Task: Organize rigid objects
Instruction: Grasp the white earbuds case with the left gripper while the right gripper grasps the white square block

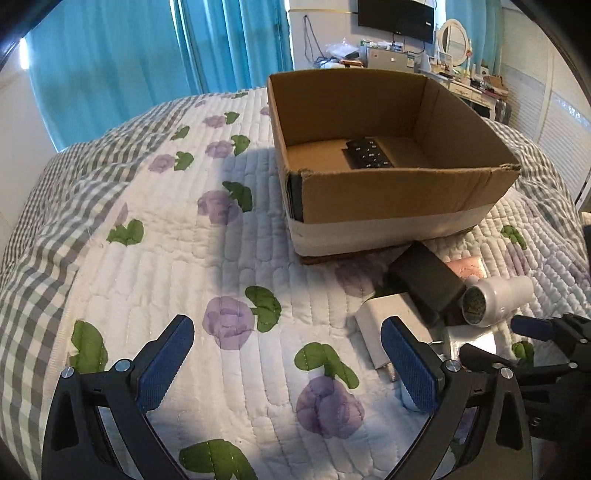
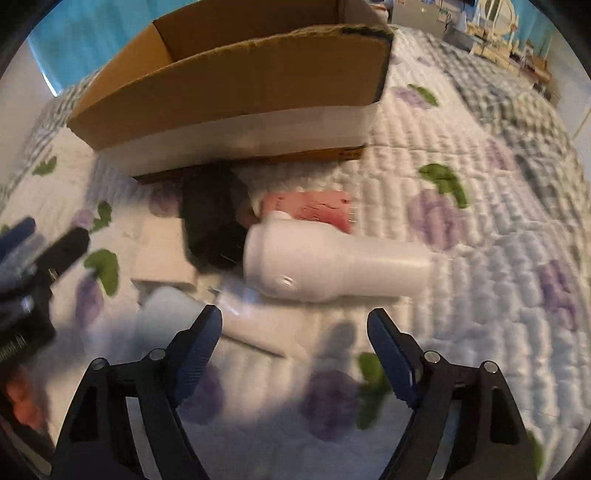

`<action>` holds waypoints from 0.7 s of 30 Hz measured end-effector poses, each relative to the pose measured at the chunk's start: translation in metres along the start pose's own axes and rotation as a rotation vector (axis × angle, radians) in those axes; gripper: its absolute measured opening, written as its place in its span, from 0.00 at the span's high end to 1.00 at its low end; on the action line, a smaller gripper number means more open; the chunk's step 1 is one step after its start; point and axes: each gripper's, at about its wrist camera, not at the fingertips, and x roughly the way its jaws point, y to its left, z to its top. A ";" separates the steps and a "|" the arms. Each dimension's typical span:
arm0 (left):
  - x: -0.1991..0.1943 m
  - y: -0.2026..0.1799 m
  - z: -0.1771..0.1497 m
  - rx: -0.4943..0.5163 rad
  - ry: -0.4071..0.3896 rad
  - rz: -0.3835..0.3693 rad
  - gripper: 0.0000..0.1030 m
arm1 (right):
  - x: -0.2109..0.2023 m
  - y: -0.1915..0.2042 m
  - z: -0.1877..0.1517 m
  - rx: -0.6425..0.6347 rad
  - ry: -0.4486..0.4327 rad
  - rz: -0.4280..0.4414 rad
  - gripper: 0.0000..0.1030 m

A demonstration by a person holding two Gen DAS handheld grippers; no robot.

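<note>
the quilt (image 1: 184, 258) bears a cardboard box (image 1: 399, 195), a dark remote (image 1: 369, 153) lying inside it. just before the box lie a white hair dryer (image 2: 332, 262), black case (image 1: 424, 280) and white charger (image 1: 384, 317). left gripper (image 1: 286, 350) and right gripper (image 2: 295, 332) both gape wide, empty.

Teal curtains (image 1: 155, 55) fill the upper left; a wall-mounted TV (image 1: 396, 16) and cluttered dresser (image 1: 469, 83) sit upper right, behind the floral quilted bed (image 1: 166, 258).
</note>
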 end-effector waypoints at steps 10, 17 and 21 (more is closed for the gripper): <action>-0.003 -0.002 -0.003 0.015 0.002 -0.005 0.00 | 0.021 0.006 -0.006 -0.003 0.048 -0.006 0.37; -0.010 -0.024 -0.010 0.080 0.013 -0.039 0.00 | -0.022 -0.010 -0.020 -0.007 -0.029 -0.024 0.45; -0.005 -0.052 -0.014 0.125 0.055 -0.084 0.03 | -0.057 -0.028 -0.018 -0.013 -0.100 -0.079 0.45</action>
